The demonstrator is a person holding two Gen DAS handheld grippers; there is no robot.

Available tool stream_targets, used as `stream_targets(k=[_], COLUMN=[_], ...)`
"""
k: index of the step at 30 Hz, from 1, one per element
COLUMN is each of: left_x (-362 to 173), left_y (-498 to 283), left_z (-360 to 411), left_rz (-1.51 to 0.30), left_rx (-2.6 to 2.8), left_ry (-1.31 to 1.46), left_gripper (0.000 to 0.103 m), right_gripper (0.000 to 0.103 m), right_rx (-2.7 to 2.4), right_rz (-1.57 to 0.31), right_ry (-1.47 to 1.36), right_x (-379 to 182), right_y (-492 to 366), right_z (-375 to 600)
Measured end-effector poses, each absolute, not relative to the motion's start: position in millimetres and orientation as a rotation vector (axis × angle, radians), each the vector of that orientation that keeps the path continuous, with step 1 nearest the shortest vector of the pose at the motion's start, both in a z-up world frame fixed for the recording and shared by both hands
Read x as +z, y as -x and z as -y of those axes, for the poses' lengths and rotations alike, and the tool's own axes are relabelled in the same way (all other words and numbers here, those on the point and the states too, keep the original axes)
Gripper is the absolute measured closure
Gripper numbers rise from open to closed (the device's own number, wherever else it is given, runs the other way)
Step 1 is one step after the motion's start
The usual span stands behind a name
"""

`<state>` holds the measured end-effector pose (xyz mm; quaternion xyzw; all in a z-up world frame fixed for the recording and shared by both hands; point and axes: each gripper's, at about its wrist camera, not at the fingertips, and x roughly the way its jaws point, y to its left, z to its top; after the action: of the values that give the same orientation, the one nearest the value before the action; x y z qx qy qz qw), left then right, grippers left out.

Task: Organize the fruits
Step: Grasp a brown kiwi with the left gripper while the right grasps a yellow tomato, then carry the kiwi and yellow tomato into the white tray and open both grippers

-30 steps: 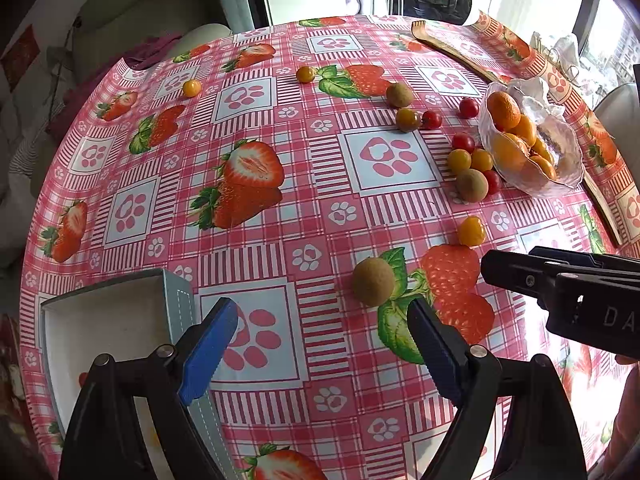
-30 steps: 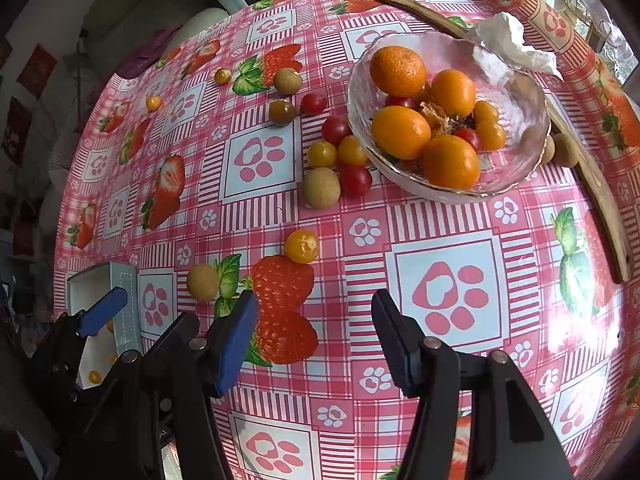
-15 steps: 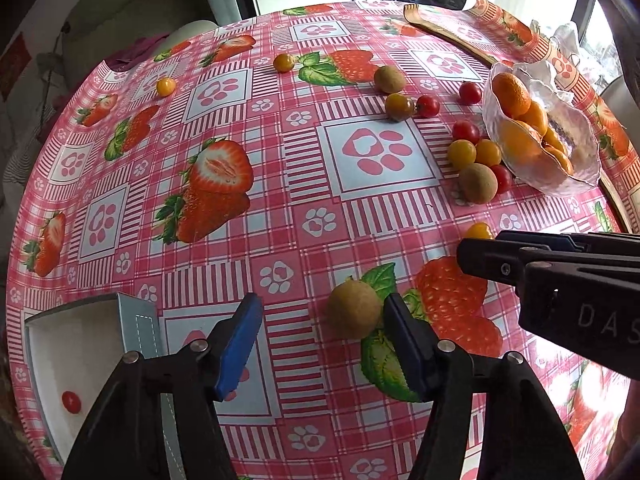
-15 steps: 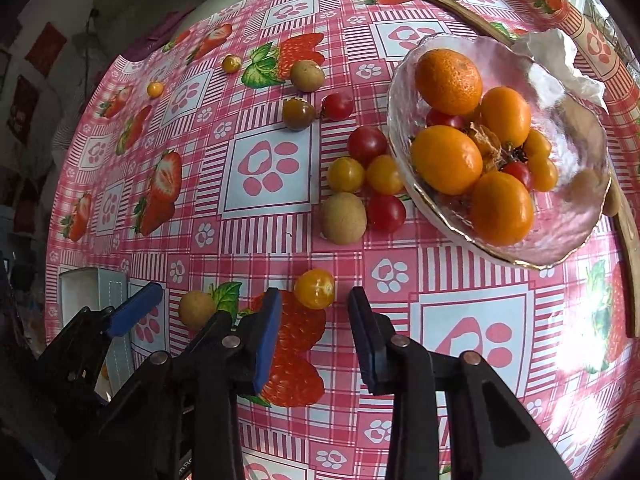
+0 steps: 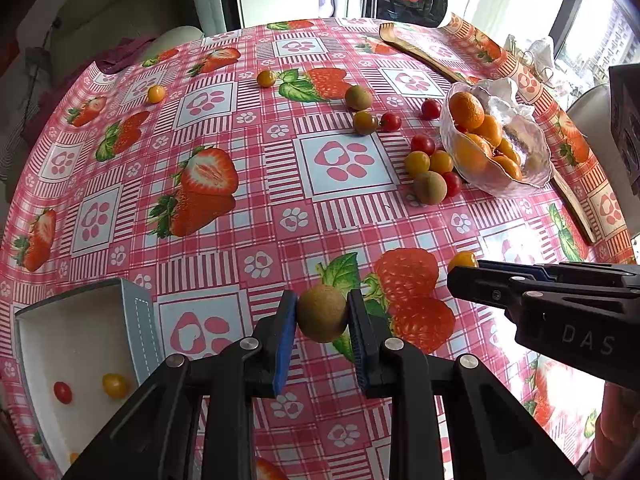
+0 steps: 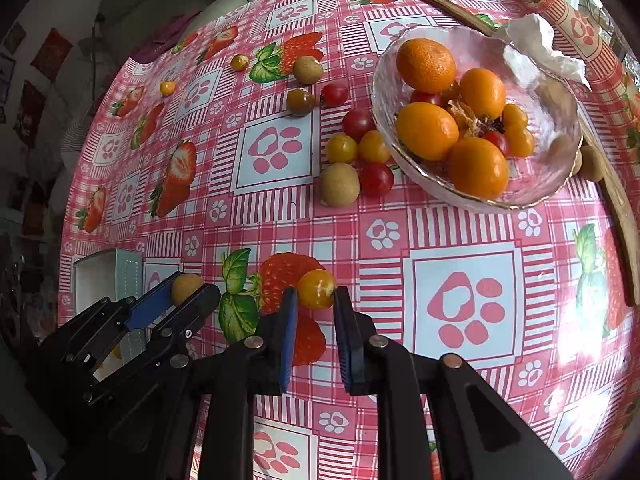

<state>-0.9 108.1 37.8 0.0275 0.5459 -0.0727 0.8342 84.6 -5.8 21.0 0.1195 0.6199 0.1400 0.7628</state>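
Left gripper (image 5: 322, 312) at lower centre of the left wrist view, its 2 blue pads pressed against either side of a brown kiwi (image 5: 322, 313), closed on it just above the strawberry-print tablecloth (image 5: 224, 248). Same kiwi visible at lower left of the right wrist view, pinched between the pads there.

Right gripper (image 6: 316, 300) at lower centre of the right wrist view, narrowed around an orange cherry tomato (image 6: 317, 289); pads at or just beside the tomato's 2 sides, firm contact hard to confirm. Tomato low over the printed strawberry, whether resting on the cloth or lifted not clear. In the left wrist view, only the tomato's top peeking above the right gripper's black body at right of frame.

White box (image 5: 86, 364) at lower left of the left wrist view, just beside the left gripper, with 1 red and 1 yellow cherry tomato inside.

Glass bowl (image 6: 558, 184) at upper right of the right wrist view, holding mandarins (image 6: 426, 65) and small tomatoes. Just left of the bowl, a cluster: 2 yellow tomatoes, 2 red ones and another kiwi (image 6: 340, 184), well apart from both grippers. Further loose fruit toward the upper centre and upper left. Wooden utensil (image 6: 618, 216) along the right edge beyond the bowl.
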Motion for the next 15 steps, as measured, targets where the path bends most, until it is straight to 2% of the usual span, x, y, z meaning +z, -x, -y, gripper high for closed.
stream_targets(k=[15], left_x=[69], left_y=[51], left_z=[-152], left_rz=[-1.133], left_rx=[-0.095], left_ry=[0.026], left_gripper=[0.076], right_gripper=[0.083], right_rx=[0.324], right_rz=[-1.375], right_ry=[-0.279], right_x=[34], right_y=[-31], right_z=[-3])
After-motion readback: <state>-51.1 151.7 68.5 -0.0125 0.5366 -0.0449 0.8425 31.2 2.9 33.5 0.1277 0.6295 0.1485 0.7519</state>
